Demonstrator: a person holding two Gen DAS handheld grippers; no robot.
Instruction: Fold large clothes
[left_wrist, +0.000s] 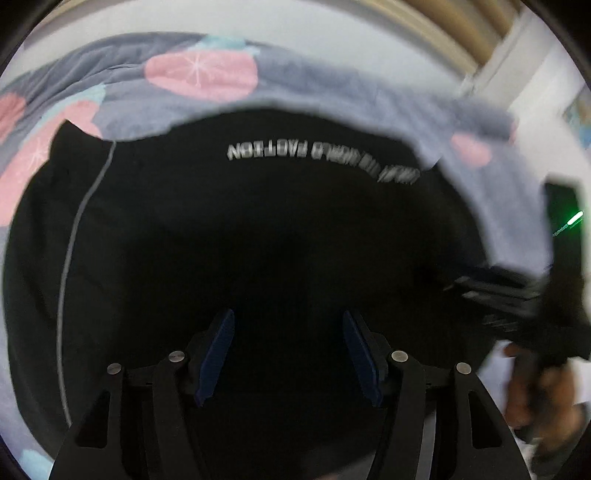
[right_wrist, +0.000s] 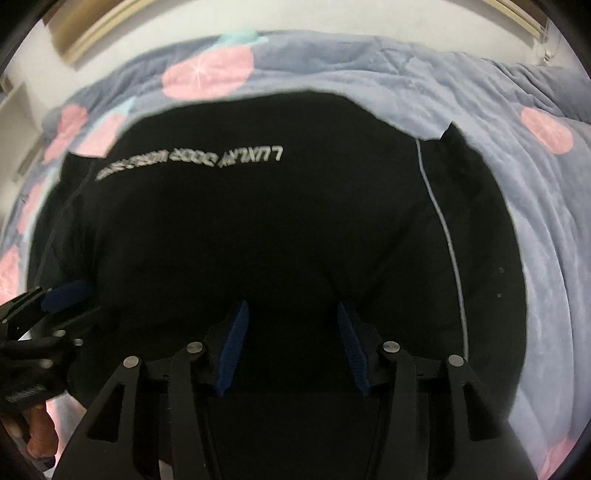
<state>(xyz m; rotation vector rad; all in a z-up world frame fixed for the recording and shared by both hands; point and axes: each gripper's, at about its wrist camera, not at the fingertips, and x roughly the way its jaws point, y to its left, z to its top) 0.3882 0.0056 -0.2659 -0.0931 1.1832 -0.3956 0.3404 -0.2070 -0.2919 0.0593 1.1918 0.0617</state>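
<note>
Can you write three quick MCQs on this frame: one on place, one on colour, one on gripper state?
1. The black garment lies on:
A. a wooden table
B. a grey-blue blanket with pink spots
C. a tiled floor

2. The lettering on the garment is:
A. white
B. red
C. yellow

3. The right gripper is:
A. shut on a sleeve
B. open, holding nothing
C. out of view

Answers: 1 B, the blanket shows all around the garment. 2 A, the lettering is a pale line on black. 3 B, its blue pads stand apart with only cloth beyond.
</note>
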